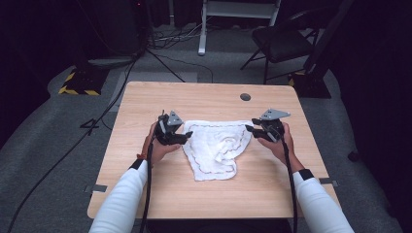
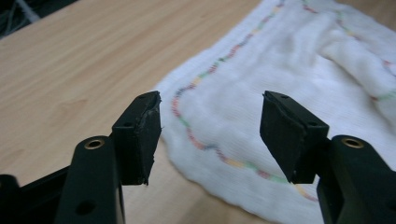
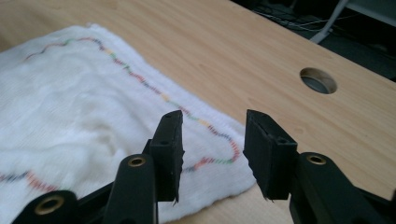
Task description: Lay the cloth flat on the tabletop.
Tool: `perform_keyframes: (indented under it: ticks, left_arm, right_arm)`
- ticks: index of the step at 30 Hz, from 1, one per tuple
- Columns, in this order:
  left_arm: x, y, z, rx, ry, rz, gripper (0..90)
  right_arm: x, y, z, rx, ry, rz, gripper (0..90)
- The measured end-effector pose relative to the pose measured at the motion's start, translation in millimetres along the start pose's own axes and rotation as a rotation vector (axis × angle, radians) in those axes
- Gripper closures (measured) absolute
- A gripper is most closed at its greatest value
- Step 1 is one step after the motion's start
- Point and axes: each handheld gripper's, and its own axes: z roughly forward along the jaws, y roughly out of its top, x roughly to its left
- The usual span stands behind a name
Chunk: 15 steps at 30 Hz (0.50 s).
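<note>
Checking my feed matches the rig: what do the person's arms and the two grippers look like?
Both arms wear white sleeves with black cuffs. The left gripper and right gripper are black, each topped by a grey three-cornered plate, each trailing a black cable along the forearm. Their fingers are blocky black pads on arms with brass-ringed holes.

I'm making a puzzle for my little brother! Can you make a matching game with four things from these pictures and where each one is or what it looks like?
Things:
1. cloth
2. left hand-held gripper
3. round hole
4. chair

Descriptions:
A. on the floor beyond the table
B. white with wavy coloured stitching
C. jaws open at the cloth's left corner
D. in the tabletop near the far edge

Pairs: 1-B, 2-C, 3-D, 4-A
</note>
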Motion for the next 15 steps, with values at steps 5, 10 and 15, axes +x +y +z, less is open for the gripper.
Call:
perform_keyframes:
  ticks: [5, 10, 15]
  left_arm:
    - [-24.4, -4.7, -11.1, 0.019, -0.056, 0.052, 31.4]
    - [-49.3, -13.2, -21.9, 0.031, -0.107, 0.071, 24.6]
    - [-72.9, -24.8, -20.6, 0.093, -0.175, 0.115, 23.3]
  right_arm:
    - [14.7, -7.9, -10.3, 0.007, 0.076, -0.011, 55.7]
    - [45.4, -11.1, -23.1, 0.011, 0.183, -0.066, 54.2]
    - [66.1, -13.2, -26.4, 0.017, 0.249, -0.111, 54.1]
